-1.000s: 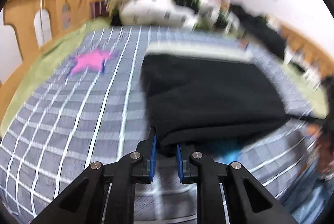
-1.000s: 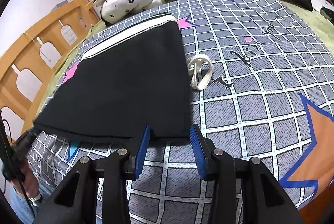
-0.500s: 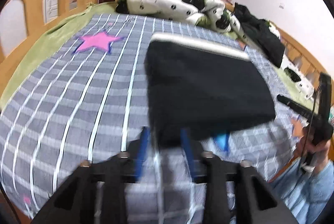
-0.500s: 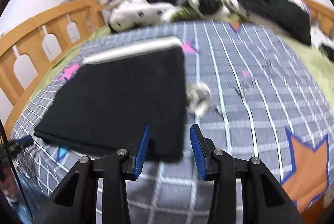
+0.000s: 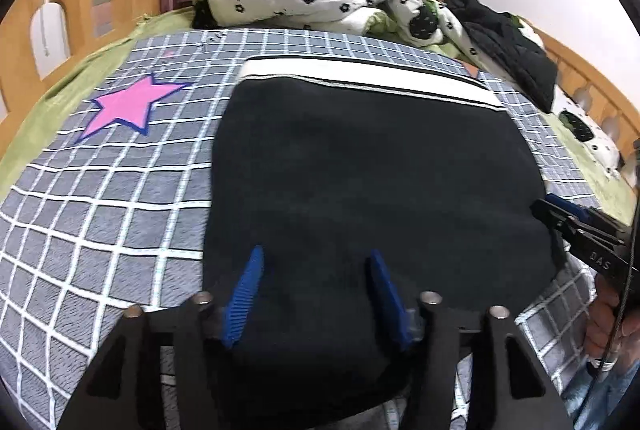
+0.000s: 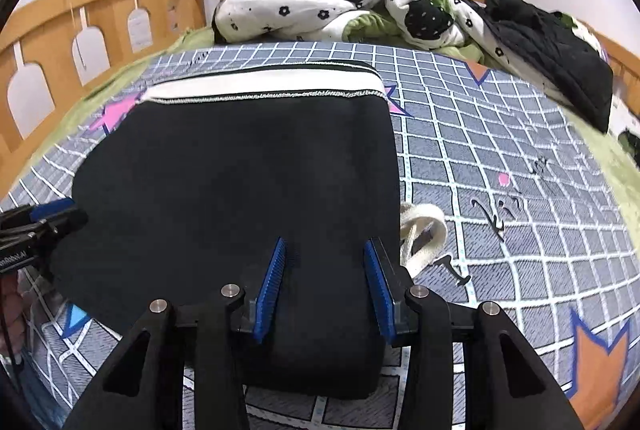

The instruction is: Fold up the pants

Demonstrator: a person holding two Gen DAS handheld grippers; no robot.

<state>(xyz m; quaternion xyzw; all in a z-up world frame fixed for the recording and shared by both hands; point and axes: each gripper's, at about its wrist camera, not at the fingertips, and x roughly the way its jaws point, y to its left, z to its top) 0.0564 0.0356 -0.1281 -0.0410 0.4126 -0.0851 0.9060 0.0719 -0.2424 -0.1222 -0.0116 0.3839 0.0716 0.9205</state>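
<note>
- Two hand-held grippers, left hand-held gripper (image 5: 316, 282) and right hand-held gripper (image 6: 326, 278), hang released over the black pants (image 5: 372, 189), folded near the bed's (image 5: 100, 197) front edge.
- Brushing either could rumple the fold.
- Loose drawstring (image 6: 422, 234) beside the pants may snag.

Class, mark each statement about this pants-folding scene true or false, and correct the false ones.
1. The black pants lie folded on the checked bedspread. True.
2. The left gripper is clamped on the pants. False: its jaws stand open over the fabric.
3. A white drawstring loop lies beside the pants' right edge. True.
4. The white waistband is at the near edge, by the grippers. False: it is at the far edge.
5. The right gripper is open. True.
</note>
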